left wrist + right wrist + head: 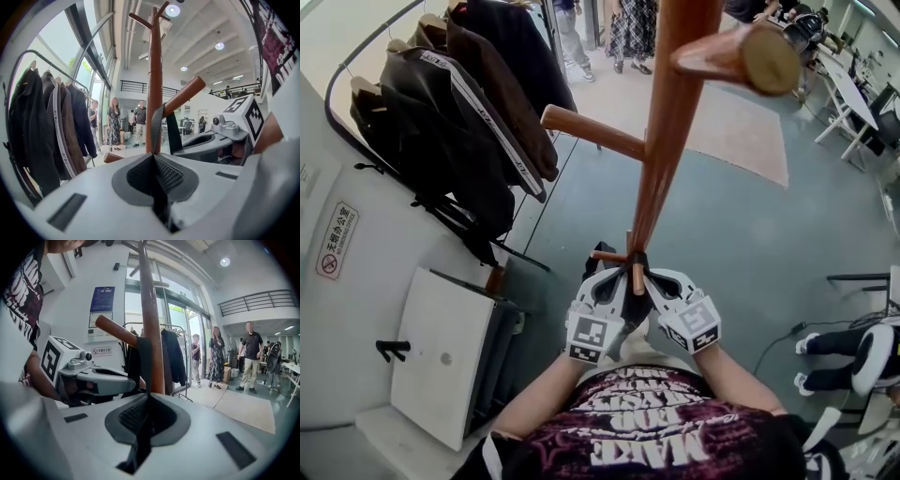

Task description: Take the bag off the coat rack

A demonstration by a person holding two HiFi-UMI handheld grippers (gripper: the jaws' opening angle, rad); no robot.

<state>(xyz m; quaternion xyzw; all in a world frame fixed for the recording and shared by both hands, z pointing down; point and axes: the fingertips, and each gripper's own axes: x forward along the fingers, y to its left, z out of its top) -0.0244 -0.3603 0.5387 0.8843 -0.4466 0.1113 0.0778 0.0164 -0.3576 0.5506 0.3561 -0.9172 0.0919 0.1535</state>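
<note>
The wooden coat rack (670, 131) rises straight in front of me, with pegs sticking out at several heights. A dark bag (630, 305) hangs low on it, its straps looped over a short peg (635, 278). My left gripper (612, 284) and right gripper (661, 286) meet at that peg from either side. In the left gripper view the left gripper (153, 159) is shut on a dark strap (157, 129) that runs up to the peg (183, 96). In the right gripper view the right gripper (146, 401) is shut on a strap (144, 362) beside the pole (152, 333).
A clothes rail with several dark jackets (459, 122) stands at the left by the window wall. A white cabinet (441, 356) sits at the lower left. People (628, 28) stand beyond the rack near a rug (741, 141). Someone's legs (839, 347) show at the right.
</note>
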